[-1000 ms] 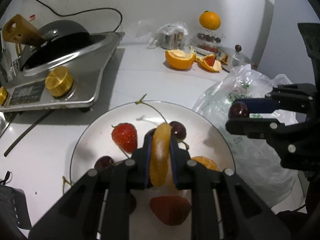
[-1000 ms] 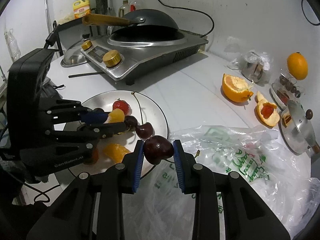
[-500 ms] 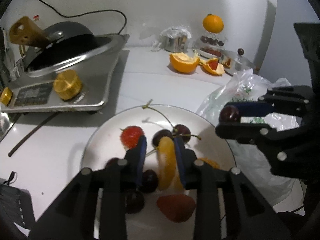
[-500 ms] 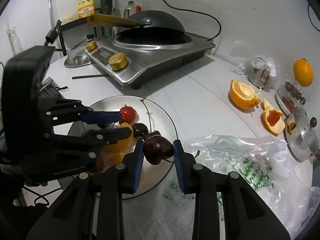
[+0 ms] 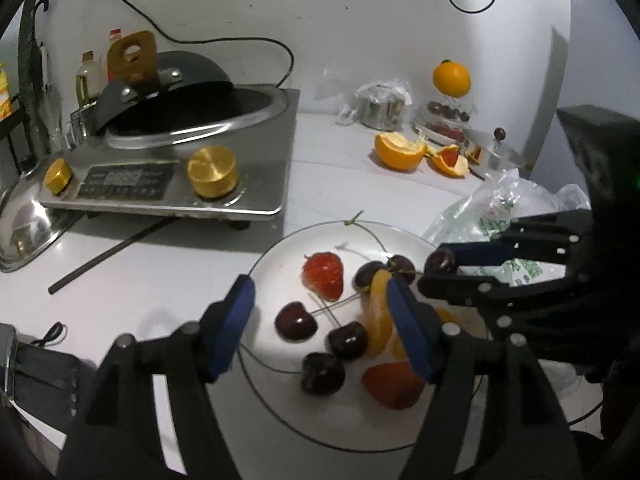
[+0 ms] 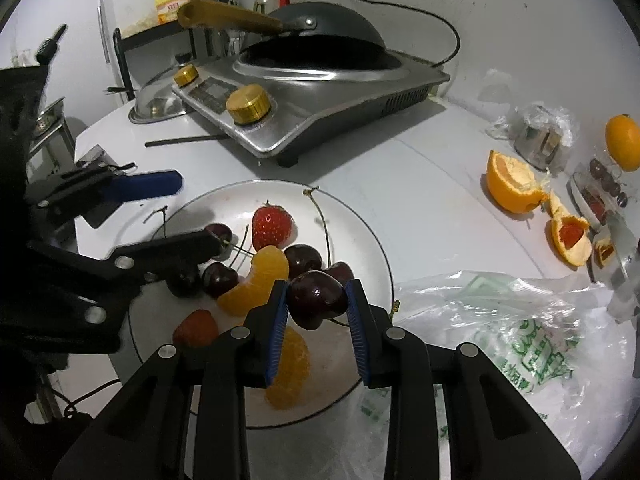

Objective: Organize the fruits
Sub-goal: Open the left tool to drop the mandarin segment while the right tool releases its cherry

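Note:
A white plate (image 5: pixel 280 256) (image 6: pixel 224 208) holds a strawberry (image 5: pixel 323 274) (image 6: pixel 272 226), several dark cherries (image 5: pixel 296 322) and orange segments. My left gripper (image 5: pixel 320 296) (image 6: pixel 192 212) hovers over the plate with its jaws opening. One orange segment (image 5: pixel 378 312) (image 6: pixel 260 280) stands on the plate, leaning at the right pad, with no grip on it. My right gripper (image 6: pixel 316 292) (image 5: pixel 438 268) is shut on a dark cherry (image 6: pixel 318 300) (image 5: pixel 440 260) above the plate's right part. A second strawberry (image 5: pixel 394 386) lies near the front rim.
An induction cooker with a wok (image 5: pixel 180 152) (image 6: pixel 312 80) stands behind the plate. A plastic bag (image 6: pixel 500 328) lies to the right. Orange peel halves (image 6: pixel 516 184), a whole orange (image 5: pixel 451 78) and a steel lid (image 5: pixel 24 224) sit further off. A dark stick (image 5: pixel 108 256) lies left.
The left gripper's jaws have spread wide and let go of the orange segment, which now rests on the plate; the gripper drew back. The right gripper carried its cherry leftward over the plate.

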`<state>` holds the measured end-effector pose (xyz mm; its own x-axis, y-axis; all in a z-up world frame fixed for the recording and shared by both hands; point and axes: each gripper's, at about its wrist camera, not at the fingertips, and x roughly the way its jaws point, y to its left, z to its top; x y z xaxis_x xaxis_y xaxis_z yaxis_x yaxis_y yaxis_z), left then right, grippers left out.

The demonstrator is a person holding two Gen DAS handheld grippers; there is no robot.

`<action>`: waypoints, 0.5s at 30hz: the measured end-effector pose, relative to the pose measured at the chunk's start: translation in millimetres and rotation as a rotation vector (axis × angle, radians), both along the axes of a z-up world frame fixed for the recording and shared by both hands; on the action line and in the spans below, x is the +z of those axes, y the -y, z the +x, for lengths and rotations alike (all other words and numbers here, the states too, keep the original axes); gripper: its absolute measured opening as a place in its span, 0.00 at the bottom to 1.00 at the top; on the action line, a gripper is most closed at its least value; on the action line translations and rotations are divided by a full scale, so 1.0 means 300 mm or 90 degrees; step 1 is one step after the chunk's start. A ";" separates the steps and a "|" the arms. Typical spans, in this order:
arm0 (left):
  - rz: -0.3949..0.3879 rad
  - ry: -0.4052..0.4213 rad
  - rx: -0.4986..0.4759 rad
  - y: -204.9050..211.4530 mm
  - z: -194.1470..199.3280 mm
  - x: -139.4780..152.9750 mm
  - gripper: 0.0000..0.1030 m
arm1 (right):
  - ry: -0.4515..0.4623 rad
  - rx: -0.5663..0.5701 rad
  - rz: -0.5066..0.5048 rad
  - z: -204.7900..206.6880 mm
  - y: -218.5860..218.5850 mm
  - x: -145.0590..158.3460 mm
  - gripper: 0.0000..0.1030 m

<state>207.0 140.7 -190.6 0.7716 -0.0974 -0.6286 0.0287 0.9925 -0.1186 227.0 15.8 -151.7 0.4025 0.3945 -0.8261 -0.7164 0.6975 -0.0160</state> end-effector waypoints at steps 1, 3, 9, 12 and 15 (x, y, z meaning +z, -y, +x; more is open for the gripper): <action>0.001 0.000 0.001 -0.003 -0.005 -0.001 0.68 | -0.004 -0.002 0.000 0.001 -0.003 -0.007 0.30; 0.000 0.001 0.003 -0.012 -0.017 -0.003 0.68 | -0.007 -0.004 0.001 -0.002 -0.010 -0.014 0.30; -0.003 0.001 0.009 -0.026 -0.046 -0.010 0.68 | -0.016 -0.018 -0.002 -0.004 -0.024 -0.031 0.30; -0.003 0.002 0.010 -0.030 -0.058 -0.011 0.68 | -0.018 -0.026 -0.002 -0.007 -0.024 -0.035 0.30; -0.003 0.004 0.010 -0.030 -0.073 -0.011 0.68 | -0.019 -0.033 -0.004 -0.009 -0.024 -0.038 0.31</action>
